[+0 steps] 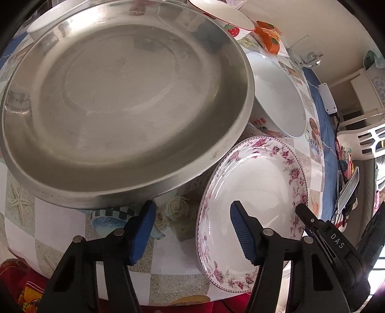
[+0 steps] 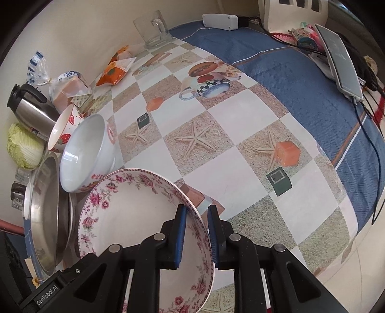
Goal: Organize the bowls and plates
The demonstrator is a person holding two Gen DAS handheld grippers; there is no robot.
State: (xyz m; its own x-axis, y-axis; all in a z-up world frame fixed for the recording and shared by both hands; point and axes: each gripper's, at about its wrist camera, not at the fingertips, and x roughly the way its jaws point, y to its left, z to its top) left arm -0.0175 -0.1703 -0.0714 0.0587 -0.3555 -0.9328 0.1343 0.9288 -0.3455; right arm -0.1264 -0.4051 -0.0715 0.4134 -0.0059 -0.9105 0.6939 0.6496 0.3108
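So my right claw (image 2: 196, 211) is clamped on the rim of the floral plate (image 2: 134, 216), one blue pad inside the rim and one outside, low centre in the right wrist view. The plate sits tilted, at the near edge of the checkered tablecloth (image 2: 216, 134).

My left claw (image 1: 192, 209) is about half open with nothing in it; its pads hang over the cloth and the plate's left rim, bottom middle of the left view. The big steel pan (image 1: 125, 101) fills the upper left there. A white bowl (image 1: 279, 96) is just right of the pan, and a strawberry bowl (image 1: 226, 16) sits at the top.
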